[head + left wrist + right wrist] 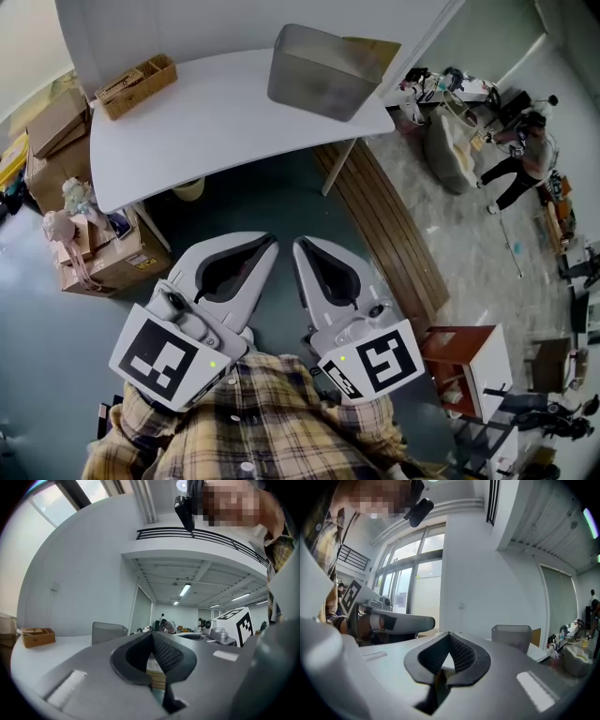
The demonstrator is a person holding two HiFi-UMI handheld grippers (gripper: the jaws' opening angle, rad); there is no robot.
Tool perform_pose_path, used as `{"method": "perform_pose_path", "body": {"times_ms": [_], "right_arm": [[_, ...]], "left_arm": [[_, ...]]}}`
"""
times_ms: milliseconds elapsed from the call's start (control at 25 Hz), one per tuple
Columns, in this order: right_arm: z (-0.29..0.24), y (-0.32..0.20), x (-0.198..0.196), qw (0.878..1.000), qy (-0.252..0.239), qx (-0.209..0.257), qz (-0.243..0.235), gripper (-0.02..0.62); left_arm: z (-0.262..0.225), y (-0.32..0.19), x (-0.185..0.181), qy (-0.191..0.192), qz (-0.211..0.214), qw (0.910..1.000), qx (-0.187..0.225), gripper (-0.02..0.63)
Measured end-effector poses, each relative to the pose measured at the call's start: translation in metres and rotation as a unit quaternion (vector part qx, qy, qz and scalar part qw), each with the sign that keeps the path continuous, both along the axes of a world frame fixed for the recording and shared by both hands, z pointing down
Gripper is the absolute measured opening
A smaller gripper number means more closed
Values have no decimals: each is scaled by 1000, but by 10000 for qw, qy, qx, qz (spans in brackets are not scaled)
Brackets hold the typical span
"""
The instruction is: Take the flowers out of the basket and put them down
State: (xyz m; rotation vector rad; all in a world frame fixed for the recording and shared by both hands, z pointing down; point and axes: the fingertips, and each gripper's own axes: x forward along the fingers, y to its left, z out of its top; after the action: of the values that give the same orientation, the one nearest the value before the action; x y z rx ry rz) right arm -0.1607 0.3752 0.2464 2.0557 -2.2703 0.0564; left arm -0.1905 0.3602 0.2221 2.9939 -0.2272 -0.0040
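A small wicker basket [136,84] stands at the far left of the white table [206,122]; in the left gripper view the wicker basket [35,637] is small at the left edge. A grey bin [323,70] sits at the table's right end. I see no flowers in either. My left gripper [270,240] and right gripper [300,244] are side by side near my body, short of the table, both level. The left gripper [151,633] is shut on nothing, and so is the right gripper [449,633]. The grey bin [512,637] lies ahead of it.
Cardboard boxes [103,253] with soft toys stand on the floor at the left, below the table edge. Wooden planks [384,216] lie on the floor to the right. A red and white stand [469,361] is at lower right. A person [520,155] stands far right.
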Motion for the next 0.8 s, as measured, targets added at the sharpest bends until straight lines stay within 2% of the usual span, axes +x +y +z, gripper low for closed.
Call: {"method": "perform_pose_path", "body": {"times_ms": [480,800], "right_arm": [[2,15,24,10000,18,-3,49,5],[3,-26,41,10000,30,8,90,5]], "left_arm": [[3,8,19,-11,-62,10000,51,12],[7,-33,38,-14,-47,10000,66,12]]}}
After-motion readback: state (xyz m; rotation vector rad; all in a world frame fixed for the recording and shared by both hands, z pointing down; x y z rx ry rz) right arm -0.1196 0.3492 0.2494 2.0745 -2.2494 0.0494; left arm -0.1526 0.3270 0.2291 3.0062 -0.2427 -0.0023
